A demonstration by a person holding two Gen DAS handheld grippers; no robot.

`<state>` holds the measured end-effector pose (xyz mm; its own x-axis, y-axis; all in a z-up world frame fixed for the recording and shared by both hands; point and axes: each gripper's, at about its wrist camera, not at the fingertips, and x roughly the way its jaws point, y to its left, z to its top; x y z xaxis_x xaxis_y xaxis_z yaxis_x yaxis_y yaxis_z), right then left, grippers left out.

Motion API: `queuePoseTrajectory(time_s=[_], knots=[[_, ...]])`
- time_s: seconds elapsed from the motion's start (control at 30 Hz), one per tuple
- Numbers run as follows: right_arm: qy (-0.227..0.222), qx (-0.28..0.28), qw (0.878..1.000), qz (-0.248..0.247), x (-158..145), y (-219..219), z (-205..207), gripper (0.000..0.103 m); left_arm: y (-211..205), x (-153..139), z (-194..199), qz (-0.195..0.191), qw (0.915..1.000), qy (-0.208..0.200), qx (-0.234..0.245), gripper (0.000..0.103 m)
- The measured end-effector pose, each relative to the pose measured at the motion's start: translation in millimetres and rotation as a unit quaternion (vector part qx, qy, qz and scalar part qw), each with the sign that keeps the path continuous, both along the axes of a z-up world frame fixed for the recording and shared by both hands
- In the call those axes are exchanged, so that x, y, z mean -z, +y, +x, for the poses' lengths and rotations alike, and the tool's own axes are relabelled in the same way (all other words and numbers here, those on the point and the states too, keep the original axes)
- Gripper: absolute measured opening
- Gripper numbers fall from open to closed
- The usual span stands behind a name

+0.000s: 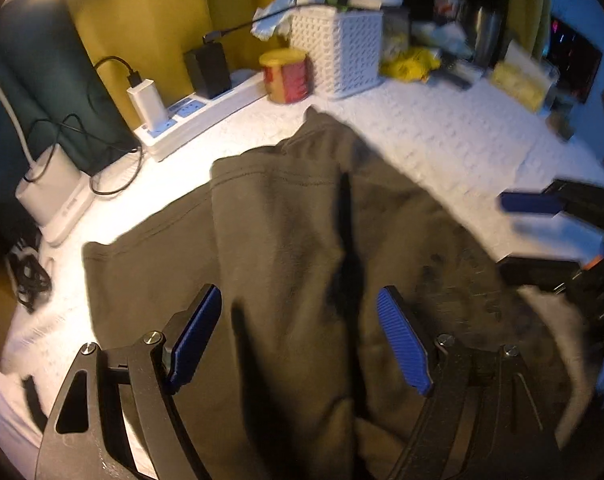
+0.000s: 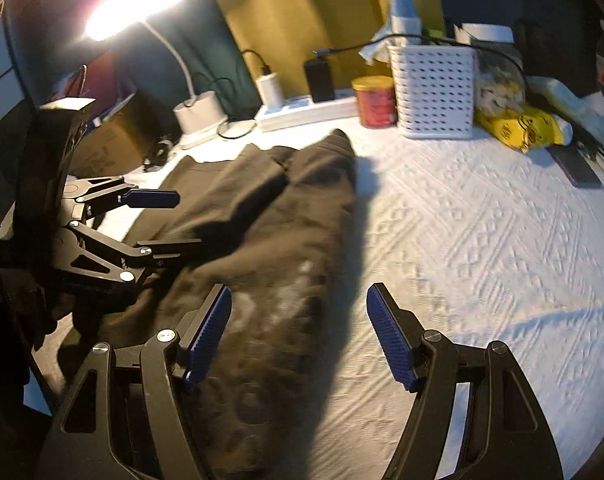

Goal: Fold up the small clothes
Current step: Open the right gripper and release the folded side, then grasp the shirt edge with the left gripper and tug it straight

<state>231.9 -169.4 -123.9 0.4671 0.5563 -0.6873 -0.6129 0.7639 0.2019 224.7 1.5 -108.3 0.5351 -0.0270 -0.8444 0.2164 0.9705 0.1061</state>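
A dark olive-brown garment (image 1: 294, 248) lies partly folded on a white textured cloth (image 1: 441, 140); it also shows in the right wrist view (image 2: 270, 216), with a faint print near its lower part. My left gripper (image 1: 298, 304) is open and empty, hovering over the garment's near part. My right gripper (image 2: 298, 300) is open and empty, over the garment's right edge. The right gripper's blue fingers (image 1: 529, 204) show at the right edge of the left view. The left gripper (image 2: 170, 220) shows at the left of the right view, jaws apart over the garment.
Along the back stand a white power strip (image 1: 198, 116) with chargers and cables, a red and yellow can (image 1: 286, 76), a white perforated basket (image 1: 341, 52), a yellow bag (image 2: 517, 128) and a lamp base (image 2: 198, 116). A phone (image 2: 577, 168) lies at the right.
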Motion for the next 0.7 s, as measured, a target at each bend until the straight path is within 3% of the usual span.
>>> queuePoseTrajectory(time_s=[0.1, 0.23, 0.43, 0.5, 0.6, 0.7], knots=[[0.004, 0.004, 1.0, -0.003, 3, -1, 8, 0.074, 13, 5, 3, 0.052, 0.9984, -0.005, -0.021, 0.08], [0.005, 0.004, 1.0, -0.009, 4, 5, 16, 0.073, 52, 5, 0, 0.042, 0.9967, -0.008, -0.068, 0.08], [0.004, 0.008, 1.0, -0.026, 5, 19, 26, 0.074, 100, 1, -15, 0.045, 0.9873, -0.044, -0.146, 0.08], [0.002, 0.008, 1.0, -0.029, 5, 24, 27, 0.074, 112, -1, -18, 0.021, 0.9857, -0.05, -0.159, 0.08], [0.0, 0.008, 0.999, -0.037, 5, 32, 29, 0.074, 125, -8, -21, -0.066, 0.9837, -0.058, -0.157, 0.08], [-0.004, 0.014, 0.999, -0.046, 6, 36, 36, 0.074, 119, -7, -15, -0.09, 0.9859, -0.063, -0.126, 0.08]])
